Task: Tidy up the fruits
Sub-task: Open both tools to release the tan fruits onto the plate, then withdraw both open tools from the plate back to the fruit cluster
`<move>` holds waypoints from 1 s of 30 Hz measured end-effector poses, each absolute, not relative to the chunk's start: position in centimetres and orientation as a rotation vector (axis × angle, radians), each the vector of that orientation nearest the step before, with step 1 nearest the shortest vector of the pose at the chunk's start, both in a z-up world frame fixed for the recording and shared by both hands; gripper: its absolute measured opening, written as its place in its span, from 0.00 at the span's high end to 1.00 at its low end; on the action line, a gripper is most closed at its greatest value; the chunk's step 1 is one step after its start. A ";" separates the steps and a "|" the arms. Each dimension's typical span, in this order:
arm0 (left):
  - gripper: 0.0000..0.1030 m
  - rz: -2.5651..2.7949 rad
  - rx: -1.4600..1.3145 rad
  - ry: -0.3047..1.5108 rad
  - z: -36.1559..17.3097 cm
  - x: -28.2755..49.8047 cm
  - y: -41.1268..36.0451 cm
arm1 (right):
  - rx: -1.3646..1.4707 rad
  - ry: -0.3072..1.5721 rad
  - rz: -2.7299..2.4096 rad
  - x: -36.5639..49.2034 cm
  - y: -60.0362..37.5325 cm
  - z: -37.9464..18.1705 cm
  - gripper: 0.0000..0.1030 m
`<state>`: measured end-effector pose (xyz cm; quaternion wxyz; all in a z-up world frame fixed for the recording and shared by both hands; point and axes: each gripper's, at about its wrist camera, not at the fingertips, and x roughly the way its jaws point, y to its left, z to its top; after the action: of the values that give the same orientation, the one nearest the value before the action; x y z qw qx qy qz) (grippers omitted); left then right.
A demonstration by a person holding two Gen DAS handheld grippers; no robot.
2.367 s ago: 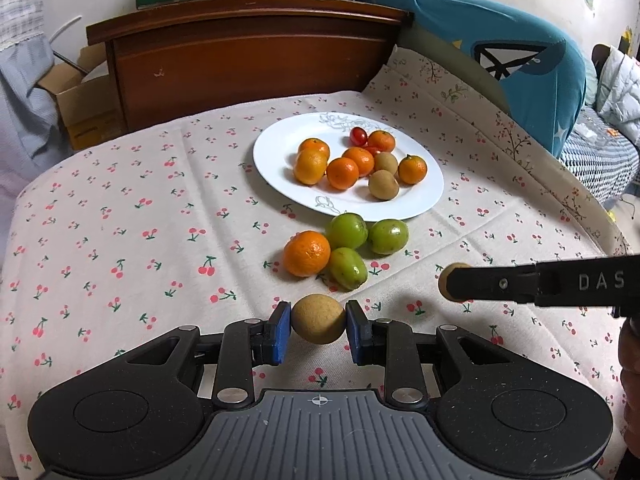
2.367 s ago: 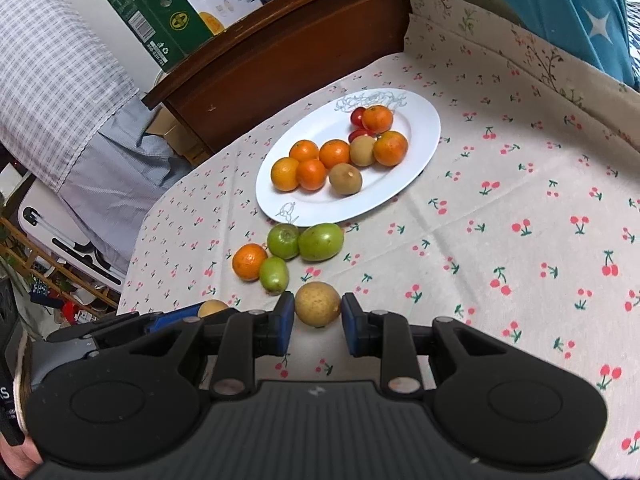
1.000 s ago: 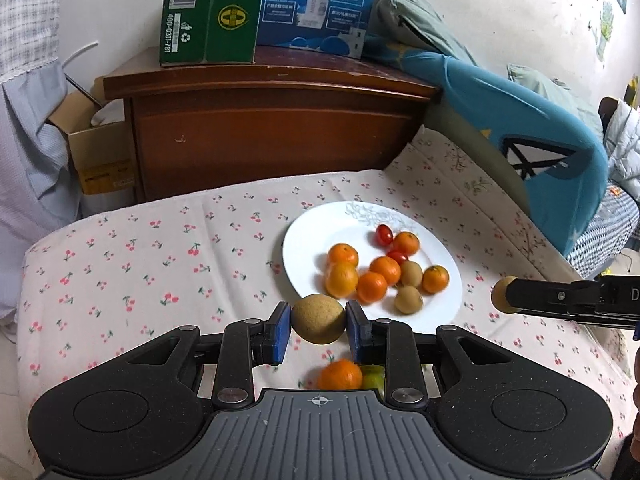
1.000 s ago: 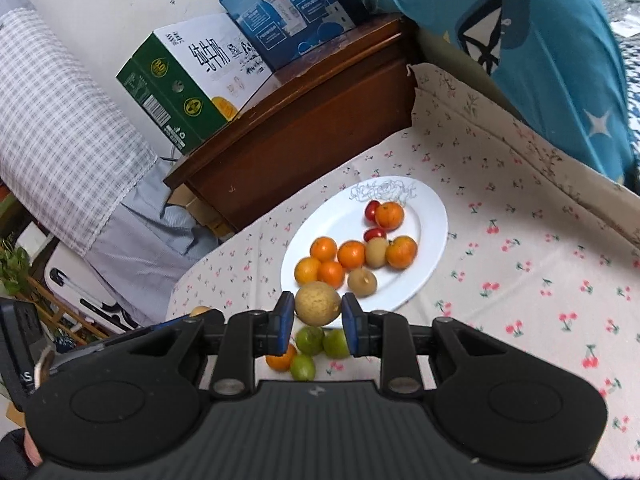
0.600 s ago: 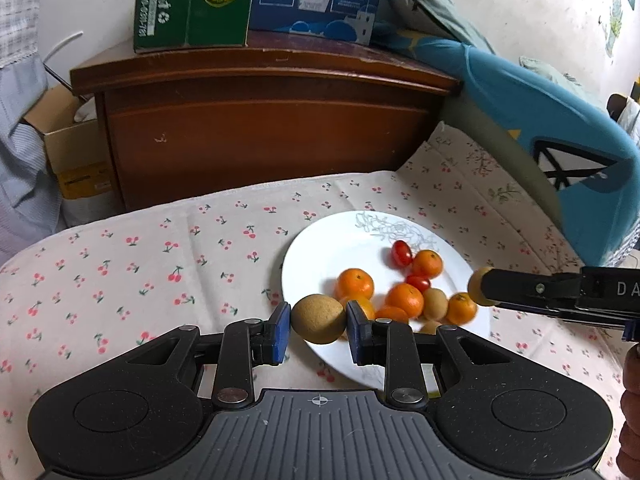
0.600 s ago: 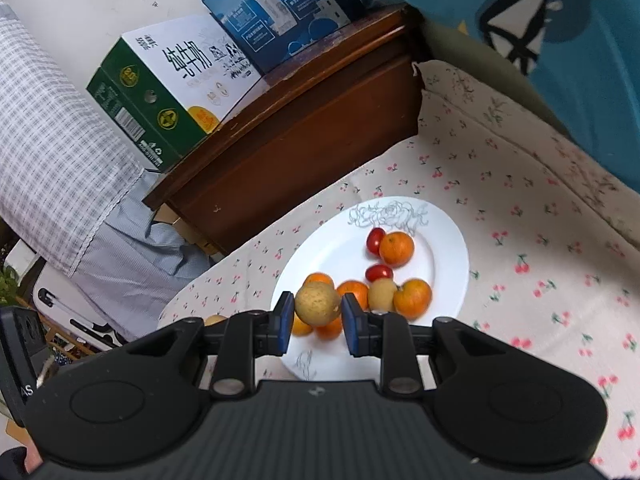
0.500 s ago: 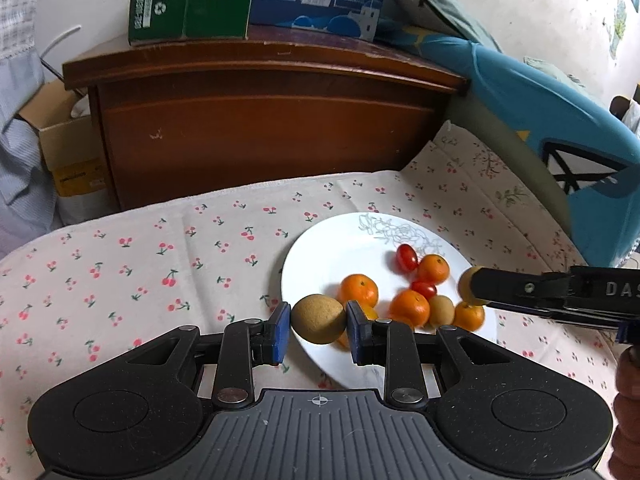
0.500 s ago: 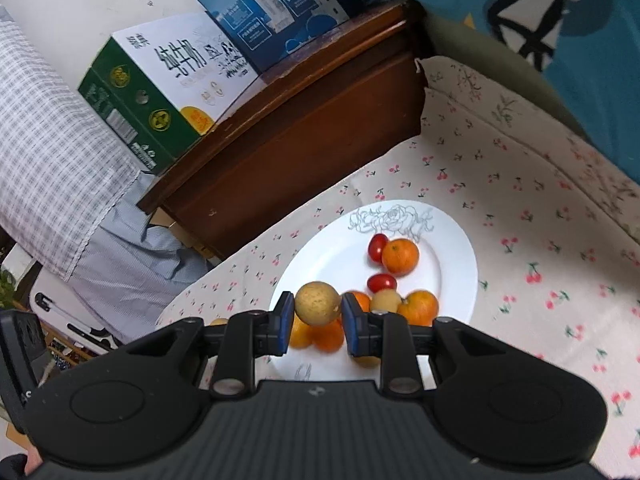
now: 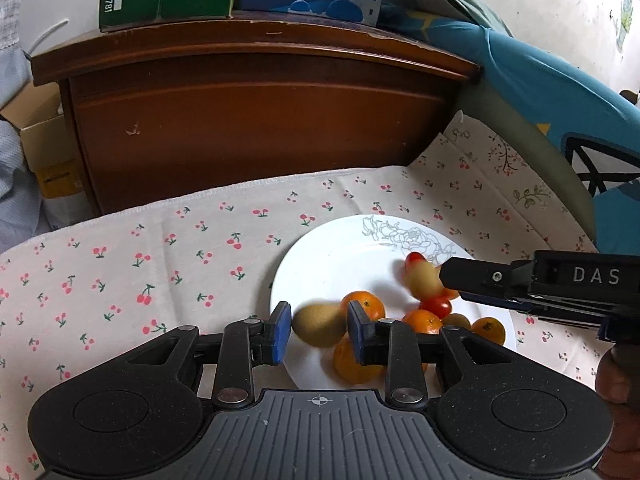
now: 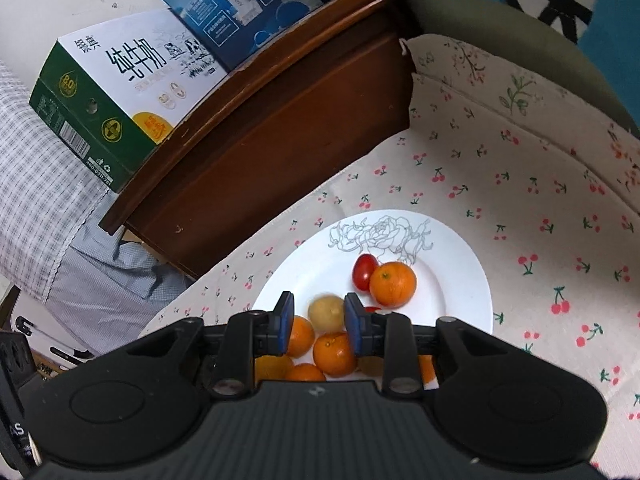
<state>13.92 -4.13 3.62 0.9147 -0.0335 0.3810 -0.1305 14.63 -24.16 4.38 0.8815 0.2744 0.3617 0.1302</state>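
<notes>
Left tongs (image 9: 319, 334) and right tongs (image 10: 319, 323) found parted over white rose-printed plate (image 10: 460, 264); round tan fruits (image 9: 319, 325) (image 10: 326, 313) apparently just released, blurred. Oranges, cherry tomatoes plated. Remaining loose fruit: out of view.

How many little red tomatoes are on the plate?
2. One tomato sits beside the orange near the flower drawing on the plate; another tomato lies among the oranges. More could hide behind the fingers.

The green carton (image 10: 108, 104) reads 纯牛奶 and 400-0311-781 — the right tongs (image 9: 424, 280) show "DAS", possibly cut off.
</notes>
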 end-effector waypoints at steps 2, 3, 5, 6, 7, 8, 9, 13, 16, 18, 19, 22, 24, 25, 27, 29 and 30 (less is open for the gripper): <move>0.71 -0.274 -0.071 0.781 3.9 13.9 -4.2 | 0.574 0.752 0.272 14.7 -24.2 4.5 0.72; 0.71 -0.271 -0.071 0.781 4.2 13.8 -4.2 | 0.580 0.752 0.273 14.6 -24.2 4.5 0.72; 0.65 -0.276 -0.063 0.771 4.7 13.5 -4.3 | 0.577 0.751 0.270 14.5 -24.2 4.8 0.72; 0.57 -0.273 -0.053 0.761 5.0 13.3 -4.3 | 0.570 0.746 0.265 14.4 -24.2 4.9 0.72; 0.50 -0.266 -0.044 0.752 5.4 13.0 -4.4 | 0.563 0.741 0.260 14.3 -24.3 5.1 0.72; 0.48 -0.256 -0.039 0.742 5.8 12.7 -4.3 | 0.561 0.738 0.257 14.1 -24.4 5.3 0.72; 0.47 -0.254 -0.038 0.734 6.2 12.4 -4.2 | 0.565 0.737 0.256 13.9 -24.5 5.4 0.72; 0.41 -0.250 -0.049 0.725 7.5 11.3 -3.5 | 0.558 0.735 0.251 12.9 -24.7 6.0 0.72; 0.40 -0.235 -0.053 0.719 8.0 10.3 -2.9 | 0.535 0.736 0.253 11.8 -24.6 6.5 0.72; 0.39 -0.222 -0.047 0.715 8.1 9.6 -2.7 | 0.521 0.737 0.261 11.1 -24.5 6.8 0.72; 0.39 -0.218 -0.047 0.716 8.2 9.3 -2.5 | 0.510 0.737 0.263 10.6 -24.4 6.9 0.72; 0.39 -0.209 -0.051 0.727 8.3 8.1 -2.1 | 0.495 0.742 0.263 9.5 -24.5 7.1 0.72; 0.39 -0.198 -0.046 0.729 8.3 7.5 -2.0 | 0.496 0.747 0.263 8.7 -24.6 7.2 0.72; 0.39 -0.192 -0.045 0.731 8.4 7.2 -1.9 | 0.490 0.746 0.262 8.3 -24.6 7.3 0.72; 0.39 -0.188 -0.049 0.734 8.4 6.5 -1.7 | 0.481 0.745 0.260 7.6 -24.7 7.4 0.72; 0.39 -0.183 -0.053 0.736 8.4 5.8 -1.5 | 0.478 0.746 0.265 6.8 -24.7 7.5 0.72; 0.39 -0.180 -0.054 0.738 8.3 5.4 -1.4 | 0.475 0.746 0.267 6.5 -24.7 7.5 0.72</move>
<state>5.45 -1.36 8.34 0.9284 -0.0265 0.3602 -0.0877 6.45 -24.71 7.54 0.8952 0.2290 0.3599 0.1288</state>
